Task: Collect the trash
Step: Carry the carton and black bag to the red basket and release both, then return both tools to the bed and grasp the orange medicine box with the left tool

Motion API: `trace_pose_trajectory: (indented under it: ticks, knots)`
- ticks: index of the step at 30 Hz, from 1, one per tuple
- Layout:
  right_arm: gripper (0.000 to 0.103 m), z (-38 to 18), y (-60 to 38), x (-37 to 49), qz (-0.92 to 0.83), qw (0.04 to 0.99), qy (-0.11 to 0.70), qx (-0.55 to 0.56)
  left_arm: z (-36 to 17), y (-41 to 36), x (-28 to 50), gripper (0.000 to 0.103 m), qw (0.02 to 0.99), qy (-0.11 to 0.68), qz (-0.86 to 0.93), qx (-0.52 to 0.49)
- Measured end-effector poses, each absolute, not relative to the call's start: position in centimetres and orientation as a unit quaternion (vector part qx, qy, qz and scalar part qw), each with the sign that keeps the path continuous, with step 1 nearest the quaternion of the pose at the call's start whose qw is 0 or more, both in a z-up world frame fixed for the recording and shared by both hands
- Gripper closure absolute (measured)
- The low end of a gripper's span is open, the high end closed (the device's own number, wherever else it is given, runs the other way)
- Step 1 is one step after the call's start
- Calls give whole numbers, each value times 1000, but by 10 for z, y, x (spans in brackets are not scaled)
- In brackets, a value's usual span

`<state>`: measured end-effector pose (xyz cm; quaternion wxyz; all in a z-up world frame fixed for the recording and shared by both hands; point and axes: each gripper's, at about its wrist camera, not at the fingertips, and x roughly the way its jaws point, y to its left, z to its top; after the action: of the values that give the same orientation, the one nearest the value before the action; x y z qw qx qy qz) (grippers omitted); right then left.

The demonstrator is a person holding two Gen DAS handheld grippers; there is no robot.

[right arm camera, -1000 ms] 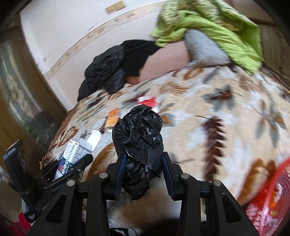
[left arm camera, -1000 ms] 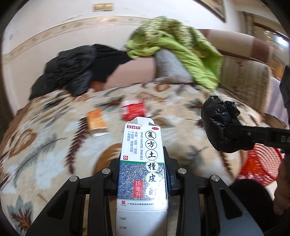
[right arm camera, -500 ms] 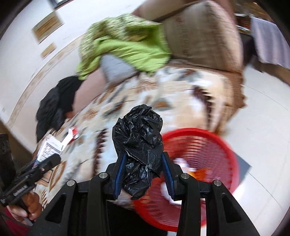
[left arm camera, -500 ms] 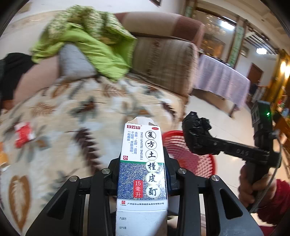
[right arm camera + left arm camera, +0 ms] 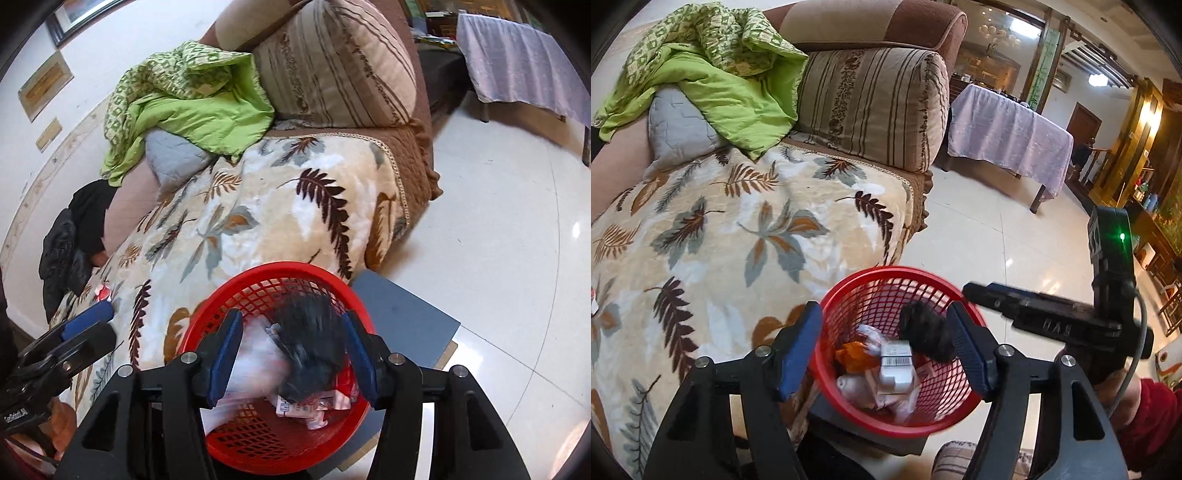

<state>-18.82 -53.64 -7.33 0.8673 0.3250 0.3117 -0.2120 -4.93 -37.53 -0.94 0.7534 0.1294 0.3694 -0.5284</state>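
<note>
On the tiled floor beside the sofa (image 5: 738, 229), the red basket (image 5: 871, 273) now holds both pieces. The left gripper (image 5: 886, 347) and right gripper (image 5: 291, 354) are opening, nothing pinched: the box (image 5: 895, 363) and black bag (image 5: 310, 343) were gripped a second ago. A red scrap (image 5: 104, 291) lies farther off.

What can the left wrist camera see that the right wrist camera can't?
Only the left wrist view shows the white box and orange wrapper in the basket, plus the doorway and wooden shelves at far right.

Only the right wrist view shows the black clothes on the sofa, the wall frames at upper left, and the grey board under the basket.

Both show the red basket, the blurred black bag inside it, the green blanket, the leaf blanket, and both tools, left tool and right tool, jaws opening, pads clear of the trash.
</note>
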Motion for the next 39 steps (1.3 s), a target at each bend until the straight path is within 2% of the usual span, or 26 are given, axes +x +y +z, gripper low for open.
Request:
trace_pose_trajectory:
  ticks: [11, 30, 39]
  knots:
    - [42, -45, -488, -127, -135, 897, 308, 287, 1, -288, 3, 35, 810, 376, -442, 83]
    - [39, -43, -278, 69, 71, 911, 365, 180, -15, -39, 120, 35, 893, 418, -162, -40]
    - [39, -65, -252, 102, 91, 908, 370, 173, -29, -14, 198, 34, 886, 446, -102, -74]
